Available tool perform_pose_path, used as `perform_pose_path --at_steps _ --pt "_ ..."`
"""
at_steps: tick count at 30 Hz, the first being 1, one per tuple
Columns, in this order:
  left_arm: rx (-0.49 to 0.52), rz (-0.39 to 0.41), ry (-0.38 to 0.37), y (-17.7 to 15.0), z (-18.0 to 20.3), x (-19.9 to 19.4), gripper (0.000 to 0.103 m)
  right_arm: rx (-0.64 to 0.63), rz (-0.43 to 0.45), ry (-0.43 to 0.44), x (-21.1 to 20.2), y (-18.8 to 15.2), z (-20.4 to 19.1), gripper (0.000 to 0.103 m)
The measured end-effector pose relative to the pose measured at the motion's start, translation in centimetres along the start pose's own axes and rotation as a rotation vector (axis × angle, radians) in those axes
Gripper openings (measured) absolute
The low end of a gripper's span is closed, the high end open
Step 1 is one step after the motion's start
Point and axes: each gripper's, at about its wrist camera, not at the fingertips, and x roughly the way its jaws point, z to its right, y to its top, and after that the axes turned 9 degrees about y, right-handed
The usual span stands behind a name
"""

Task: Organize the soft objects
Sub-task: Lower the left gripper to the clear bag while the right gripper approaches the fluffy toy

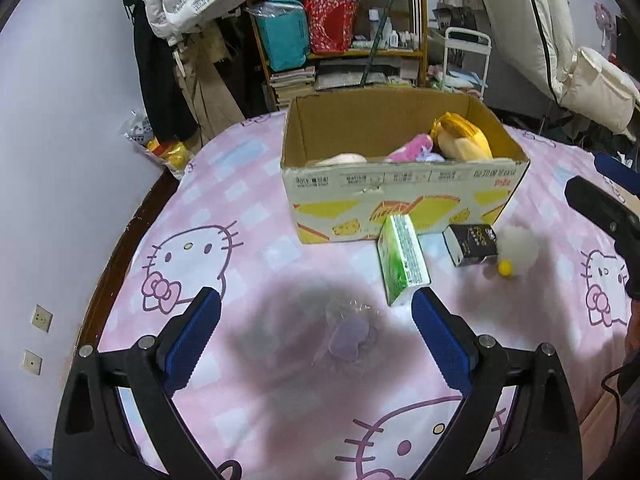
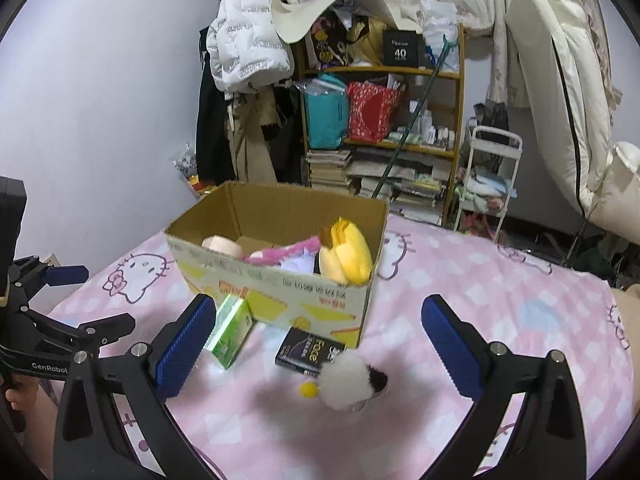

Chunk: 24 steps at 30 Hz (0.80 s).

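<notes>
A cardboard box (image 1: 400, 196) (image 2: 280, 288) stands on the pink bed and holds a yellow plush (image 1: 460, 140) (image 2: 348, 252), a pink plush (image 1: 412, 150) (image 2: 280, 254) and a pale soft thing (image 2: 220, 245). A white fluffy toy with a yellow pompom (image 2: 348, 382) (image 1: 518, 250) lies on the sheet in front of the box. My right gripper (image 2: 320, 340) is open, above and just short of that toy. My left gripper (image 1: 316, 316) is open and empty over a small clear-wrapped purple item (image 1: 350, 336).
A green carton (image 1: 402, 264) (image 2: 230, 330) and a black box (image 1: 472, 244) (image 2: 310, 352) lie against the box front. The bed's wooden edge (image 1: 116, 256) and wall are to the left. A cluttered shelf (image 2: 380, 128) and hanging coats stand behind.
</notes>
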Motion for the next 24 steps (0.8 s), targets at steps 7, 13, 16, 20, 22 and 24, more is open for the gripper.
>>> perform_pose_path --at_steps 7,13,16,20,22,24 --pt "0.011 -0.063 -0.018 -0.1 0.6 2.5 0.095 0.021 -0.072 0.003 2.4 -1.1 0.4 0.103" --pt "0.026 -0.145 -0.041 -0.5 1.6 4.7 0.095 0.097 -0.135 0.020 4.2 -1.9 2.0 0.103" --pt "0.034 -0.191 -0.060 -0.6 2.1 5.9 0.095 0.143 -0.176 0.028 5.1 -2.3 2.9 0.103" --pt "0.021 -0.263 -0.086 -0.9 2.3 7.8 0.095 0.168 -0.205 0.012 5.9 -2.8 3.8 0.103" --pt "0.021 -0.296 -0.104 -1.0 2.4 8.8 0.095 0.177 -0.223 0.007 6.5 -3.0 4.2 0.103" --pt "0.017 -0.332 -0.118 -1.2 2.4 9.8 0.095 0.188 -0.244 -0.001 7.2 -3.3 4.6 0.103"
